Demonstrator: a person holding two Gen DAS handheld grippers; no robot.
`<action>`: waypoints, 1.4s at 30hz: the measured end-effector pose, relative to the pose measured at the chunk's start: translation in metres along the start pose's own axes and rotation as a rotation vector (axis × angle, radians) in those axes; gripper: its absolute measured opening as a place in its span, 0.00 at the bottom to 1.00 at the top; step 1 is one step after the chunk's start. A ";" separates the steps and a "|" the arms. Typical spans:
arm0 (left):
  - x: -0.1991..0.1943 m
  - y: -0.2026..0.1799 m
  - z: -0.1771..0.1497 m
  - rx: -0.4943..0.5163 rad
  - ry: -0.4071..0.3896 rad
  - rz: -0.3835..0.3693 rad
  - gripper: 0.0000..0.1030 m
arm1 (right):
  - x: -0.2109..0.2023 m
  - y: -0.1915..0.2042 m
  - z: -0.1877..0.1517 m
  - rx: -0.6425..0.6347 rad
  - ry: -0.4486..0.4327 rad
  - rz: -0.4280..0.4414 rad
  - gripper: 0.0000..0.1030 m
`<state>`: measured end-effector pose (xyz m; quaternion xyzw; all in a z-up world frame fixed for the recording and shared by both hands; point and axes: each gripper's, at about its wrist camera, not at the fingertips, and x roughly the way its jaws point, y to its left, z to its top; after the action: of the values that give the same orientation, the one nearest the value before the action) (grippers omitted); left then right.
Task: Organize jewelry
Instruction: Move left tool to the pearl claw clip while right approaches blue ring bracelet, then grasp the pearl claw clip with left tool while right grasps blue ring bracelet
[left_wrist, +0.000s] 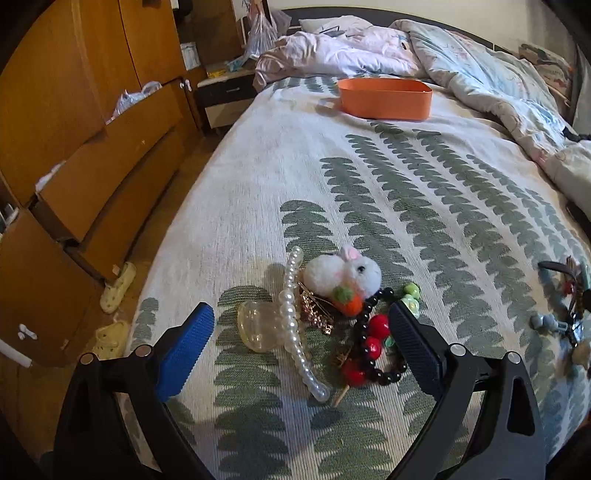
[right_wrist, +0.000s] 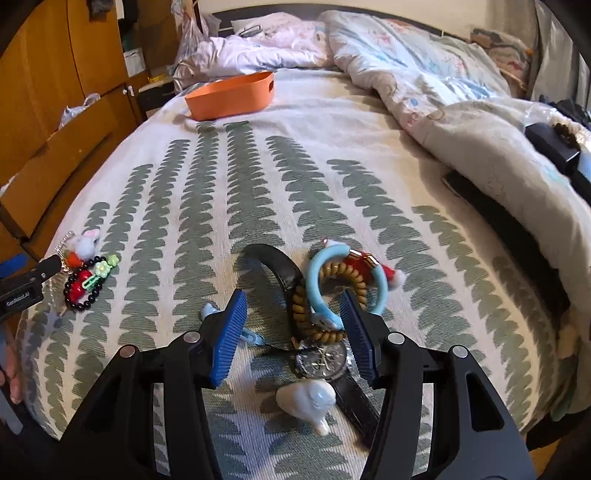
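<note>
Across the bed lay a white woven bedspread (left_wrist: 258, 177) printed with rows of grey-green leaf shapes, rumpled quilts heaped at its far end and wooden drawers standing beside it. Near those quilts sat the rectangular orange plastic bin (left_wrist: 384, 98), and nothing showed above its rim, so the sorting looked barely begun; every visible piece was still loose on the cover, well apart from the bin. The left gripper (left_wrist: 301, 332) hung with its jaws spread wide and empty over one heap: a curved hair claw faced with white pearls (left_wrist: 293, 317), a fluffy white rabbit charm holding an orange carrot (left_wrist: 347, 275), a black bead bracelet with red cherries (left_wrist: 369, 347) and a small green flower clip (left_wrist: 412, 295). The right gripper (right_wrist: 293, 317) stood partly open, its pads pressing nothing, above a second heap: a black leather-strap wristwatch with a dark dial (right_wrist: 323, 360), a brown coiled hair tie (right_wrist: 306, 299), a pale blue ring-shaped hair tie (right_wrist: 382, 282) and a glossy white bird figurine (right_wrist: 308, 400).
</note>
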<state>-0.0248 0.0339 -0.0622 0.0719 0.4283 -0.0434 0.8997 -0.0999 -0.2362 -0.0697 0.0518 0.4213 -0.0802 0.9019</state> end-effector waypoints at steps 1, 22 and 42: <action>0.001 0.001 0.001 -0.004 0.004 -0.003 0.91 | 0.000 0.000 0.001 -0.002 -0.004 -0.002 0.52; 0.037 -0.002 0.000 0.005 0.085 -0.011 0.91 | 0.020 -0.006 0.008 0.020 0.041 -0.035 0.23; 0.040 0.007 0.003 -0.034 0.078 -0.076 0.61 | 0.002 -0.020 0.008 0.084 -0.015 0.020 0.09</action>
<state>0.0037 0.0396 -0.0906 0.0418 0.4661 -0.0675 0.8812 -0.0968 -0.2571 -0.0668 0.0932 0.4104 -0.0893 0.9027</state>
